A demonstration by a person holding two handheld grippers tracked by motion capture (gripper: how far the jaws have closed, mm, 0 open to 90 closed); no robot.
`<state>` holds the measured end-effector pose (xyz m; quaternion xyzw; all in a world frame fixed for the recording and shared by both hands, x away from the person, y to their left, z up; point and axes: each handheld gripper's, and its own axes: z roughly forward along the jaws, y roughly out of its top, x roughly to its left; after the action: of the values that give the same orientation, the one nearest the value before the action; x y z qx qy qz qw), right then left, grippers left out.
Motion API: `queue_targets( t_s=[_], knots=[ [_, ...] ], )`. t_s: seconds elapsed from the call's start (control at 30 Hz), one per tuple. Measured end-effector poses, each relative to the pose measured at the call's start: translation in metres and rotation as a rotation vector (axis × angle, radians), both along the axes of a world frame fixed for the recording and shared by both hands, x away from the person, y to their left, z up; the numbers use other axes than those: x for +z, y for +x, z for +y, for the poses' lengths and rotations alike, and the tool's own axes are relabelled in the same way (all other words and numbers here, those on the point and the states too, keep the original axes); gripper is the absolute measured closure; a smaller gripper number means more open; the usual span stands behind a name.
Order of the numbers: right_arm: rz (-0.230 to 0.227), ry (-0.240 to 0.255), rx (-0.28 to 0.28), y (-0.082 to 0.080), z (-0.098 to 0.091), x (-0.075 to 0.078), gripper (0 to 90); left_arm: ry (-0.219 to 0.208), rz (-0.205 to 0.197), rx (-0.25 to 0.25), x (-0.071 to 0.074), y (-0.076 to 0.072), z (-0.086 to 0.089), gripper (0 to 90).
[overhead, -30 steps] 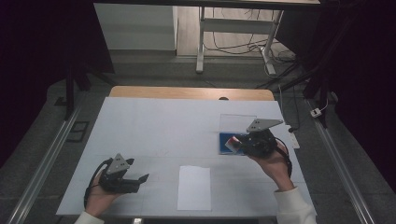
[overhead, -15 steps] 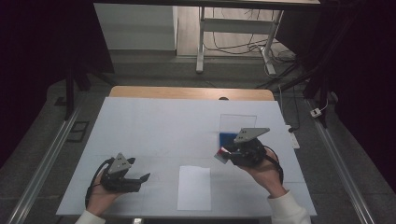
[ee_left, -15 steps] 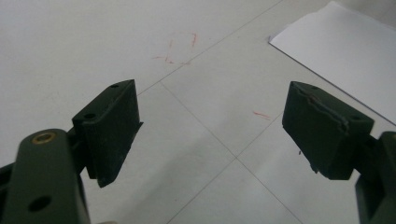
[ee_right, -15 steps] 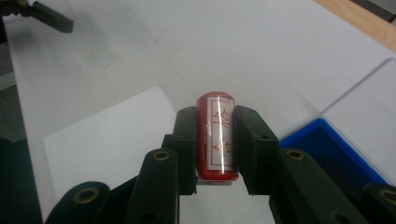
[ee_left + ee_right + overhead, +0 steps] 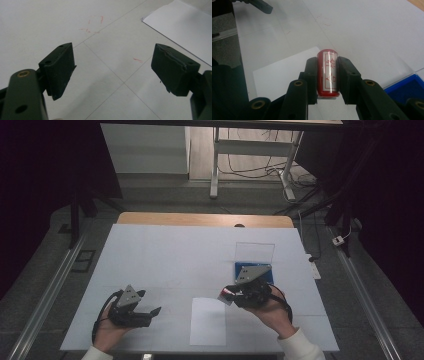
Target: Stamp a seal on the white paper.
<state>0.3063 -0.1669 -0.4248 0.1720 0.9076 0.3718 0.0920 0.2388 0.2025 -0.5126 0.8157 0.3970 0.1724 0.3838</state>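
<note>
I start with the tabletop (image 5: pixel 165 255), white and mostly bare. A white sheet (image 5: pixel 208 321) lies flat near my edge, between my two hands. Right of centre and farther back sits a blue tray (image 5: pixel 269 270), most likely an ink pad, with its clear lid (image 5: pixel 255 253) standing up behind it.

My right gripper (image 5: pixel 231 293) hangs just past the sheet's far right corner, between tray and sheet, clamped on a red stamp (image 5: pixel 327 72). In the right gripper view the stamp sits lengthwise between the pads, with a white label of red characters facing the camera. My left gripper (image 5: pixel 150 312) rests low on the tabletop left of the sheet, jaws spread wide and nothing between them.

I judge the step in hand to be carrying the stamp from the tray to the sheet. The next move calls for bringing it over the paper, tipping its face square to the surface and pressing straight down; the left gripper may need to pin the sheet so it does not slide.

I cannot see the stamp's printing face, so whether it is inked is unknown. The gripper covers part of the tray. The label's characters are too blurred to read. Faint red marks (image 5: pixel 95 23) on the tabletop are too small to make out.
</note>
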Motion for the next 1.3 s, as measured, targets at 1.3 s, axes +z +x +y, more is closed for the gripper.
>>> queue_targets(
  t_s=[1.3],
  knots=[
    [0.064, -0.113, 0.097, -0.013, 0.053, -0.036, 70.4, -0.013, 0.014, 0.013, -0.003, -0.001, 0.002, 19.3]
  ],
)
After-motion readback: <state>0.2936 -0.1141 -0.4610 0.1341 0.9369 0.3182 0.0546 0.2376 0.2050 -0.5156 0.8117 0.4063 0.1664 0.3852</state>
